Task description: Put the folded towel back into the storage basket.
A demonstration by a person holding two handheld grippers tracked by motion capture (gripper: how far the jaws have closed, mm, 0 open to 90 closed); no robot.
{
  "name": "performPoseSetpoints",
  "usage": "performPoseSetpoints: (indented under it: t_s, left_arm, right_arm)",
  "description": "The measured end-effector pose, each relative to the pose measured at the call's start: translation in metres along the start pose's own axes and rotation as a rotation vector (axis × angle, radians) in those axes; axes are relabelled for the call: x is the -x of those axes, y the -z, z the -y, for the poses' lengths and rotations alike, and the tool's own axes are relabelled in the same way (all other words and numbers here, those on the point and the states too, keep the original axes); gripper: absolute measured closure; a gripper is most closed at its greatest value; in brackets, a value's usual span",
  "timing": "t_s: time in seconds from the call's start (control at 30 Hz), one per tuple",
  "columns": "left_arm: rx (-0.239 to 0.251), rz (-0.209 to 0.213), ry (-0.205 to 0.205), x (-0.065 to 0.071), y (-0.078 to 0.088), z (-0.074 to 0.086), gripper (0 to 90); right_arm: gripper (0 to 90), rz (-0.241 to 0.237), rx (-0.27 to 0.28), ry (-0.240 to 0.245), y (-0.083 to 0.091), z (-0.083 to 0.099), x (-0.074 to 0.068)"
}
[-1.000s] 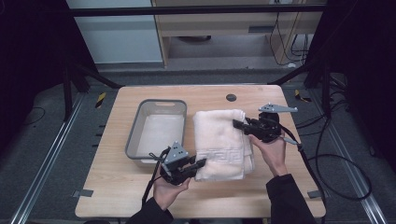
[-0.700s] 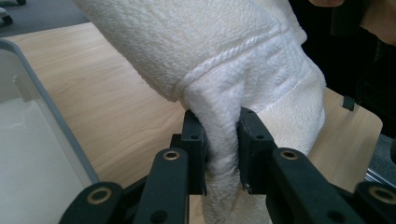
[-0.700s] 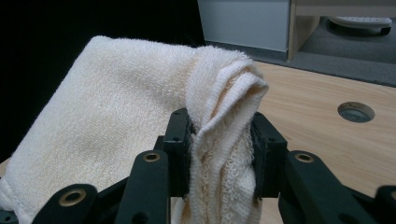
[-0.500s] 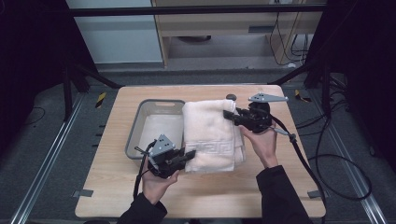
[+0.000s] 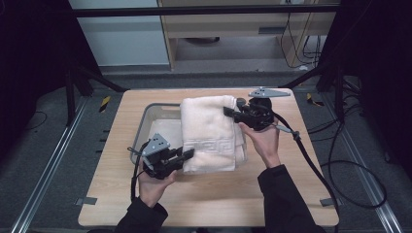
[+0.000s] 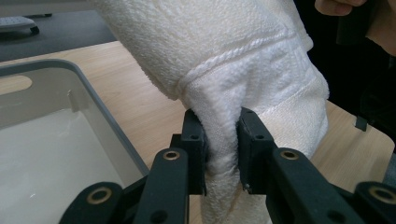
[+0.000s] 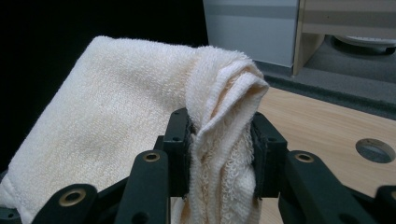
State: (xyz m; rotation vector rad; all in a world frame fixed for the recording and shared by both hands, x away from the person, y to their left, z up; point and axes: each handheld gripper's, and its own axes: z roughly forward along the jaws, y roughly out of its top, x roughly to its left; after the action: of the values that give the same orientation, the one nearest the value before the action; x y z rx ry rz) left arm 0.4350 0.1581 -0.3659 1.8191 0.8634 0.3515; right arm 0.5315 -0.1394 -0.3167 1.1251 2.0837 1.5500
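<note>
- Towel (image 5: 211,133), folded and cream-white, hangs stretched between the two tools, lifted above the counter (image 5: 291,194) and partly over the tray.
- Grey tray (image 5: 145,127) sits on the counter just beside the left tool, under the towel's left edge.
- Left tool (image 5: 187,154) is clamped tight on the towel's near corner (image 6: 223,140).
- Right tool (image 5: 227,111) is clamped on the bunched far corner (image 7: 223,140).

Wooden table (image 5: 291,194) with grey tray (image 5: 145,119)
</note>
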Motion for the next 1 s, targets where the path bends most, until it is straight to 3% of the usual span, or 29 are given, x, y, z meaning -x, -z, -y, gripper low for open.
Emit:
performPoseSetpoints:
  t_s: [0.33,1.0]
  left_arm:
    - [0.021,-0.040,-0.005,-0.011,0.013,-0.006,74.4]
    - [0.051,-0.085,0.054,-0.040,0.041,-0.013,74.3]
  right_arm:
    - [64.7,-0.015,0.018,0.016,-0.012,-0.014,-0.010]
    - [64.7,-0.040,0.021,0.053,-0.045,-0.041,-0.035]
